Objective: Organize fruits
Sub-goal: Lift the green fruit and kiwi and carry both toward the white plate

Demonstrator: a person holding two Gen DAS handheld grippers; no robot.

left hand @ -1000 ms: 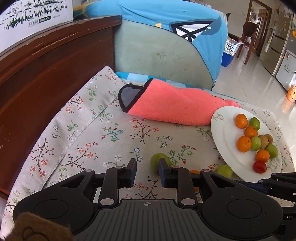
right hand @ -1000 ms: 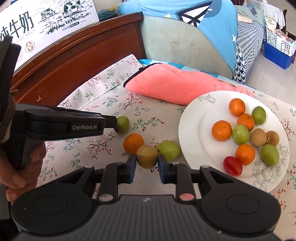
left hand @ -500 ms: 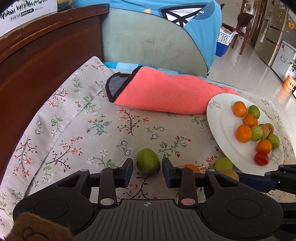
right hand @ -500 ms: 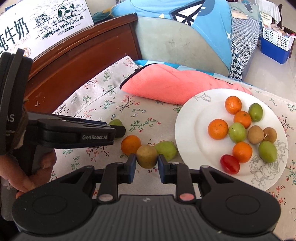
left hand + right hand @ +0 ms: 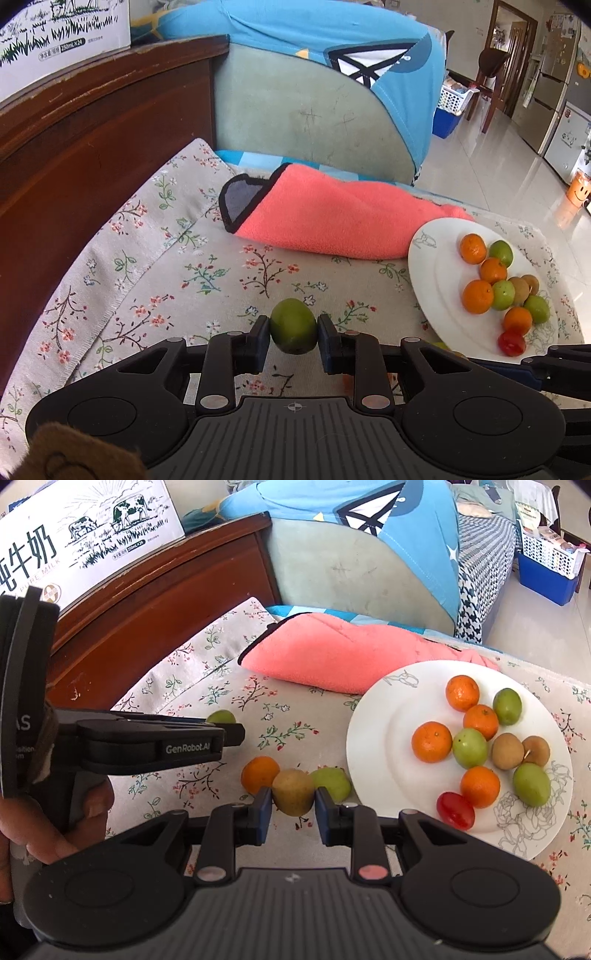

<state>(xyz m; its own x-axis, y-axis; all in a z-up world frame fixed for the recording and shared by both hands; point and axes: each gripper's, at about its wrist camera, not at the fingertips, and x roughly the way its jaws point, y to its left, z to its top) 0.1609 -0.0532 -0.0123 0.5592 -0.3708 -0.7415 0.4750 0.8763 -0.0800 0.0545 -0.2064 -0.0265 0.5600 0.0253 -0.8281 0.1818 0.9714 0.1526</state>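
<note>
In the left wrist view my left gripper [image 5: 293, 330] has its jaws closing, and both pads press the sides of a green fruit [image 5: 293, 325] just above the floral cloth. In the right wrist view my right gripper [image 5: 293, 801] is shut on a brown kiwi-like fruit [image 5: 293, 792]. Beside the kiwi, an orange [image 5: 259, 773] and a green fruit [image 5: 332, 782] lie loose on the cloth. The white plate [image 5: 384, 738] at the right holds several oranges, green fruits, brown fruits and one red fruit. The left gripper [image 5: 236, 734] reaches in from the left, with its green fruit [image 5: 221, 716] peeking over it.
A folded coral towel [image 5: 332, 218] lies behind the fruit. A dark wooden headboard [image 5: 92, 147] runs along the left, with a milk carton box [image 5: 74, 542] on top. A grey-green cushion with blue fabric [image 5: 314, 110] stands behind. A person's hand [image 5: 55, 830] grips the left tool.
The left gripper moved forward around the green fruit, opened briefly, then shut on it. The right gripper stays shut on the brown fruit in the same place.
</note>
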